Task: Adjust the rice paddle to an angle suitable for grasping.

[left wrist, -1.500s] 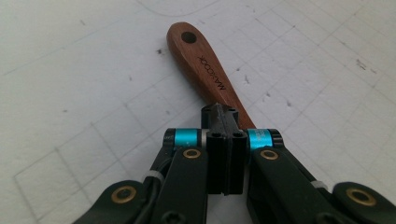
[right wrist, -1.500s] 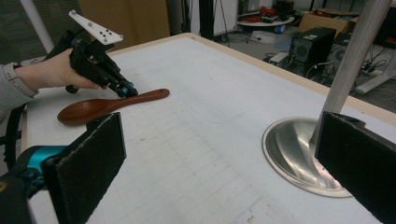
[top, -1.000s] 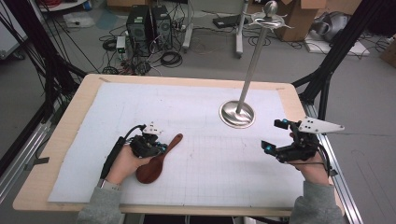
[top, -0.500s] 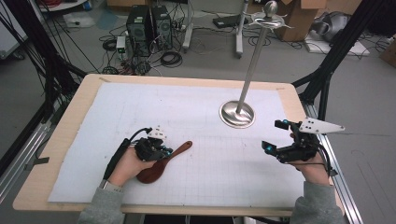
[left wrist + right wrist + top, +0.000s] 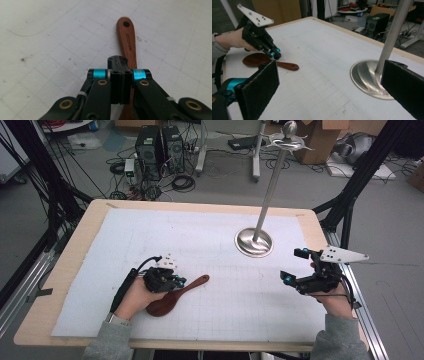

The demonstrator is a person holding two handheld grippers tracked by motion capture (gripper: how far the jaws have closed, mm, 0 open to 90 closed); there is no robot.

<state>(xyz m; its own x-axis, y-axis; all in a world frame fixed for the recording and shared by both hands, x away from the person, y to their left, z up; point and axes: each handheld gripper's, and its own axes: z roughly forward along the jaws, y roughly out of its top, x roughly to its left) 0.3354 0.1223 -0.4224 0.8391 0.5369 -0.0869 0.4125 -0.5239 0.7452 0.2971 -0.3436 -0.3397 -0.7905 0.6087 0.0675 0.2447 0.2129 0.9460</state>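
The dark brown wooden spoon (image 5: 176, 296) is clamped at mid-handle by the closed left gripper (image 5: 176, 281) and has been swung round on the white gridded worktop (image 5: 210, 235); lifting seems next. The right gripper (image 5: 295, 267) is held wide open, empty, beside the steel stand (image 5: 254, 241)

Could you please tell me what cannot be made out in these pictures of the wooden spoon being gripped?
- Wooden spoon: bowl hidden behind the left gripper in the left gripper view.
- Handle lettering: too small to read.
- Metal stand: its top is cut off by the right gripper view's upper edge.
- Right gripper: pads too small in the high view.
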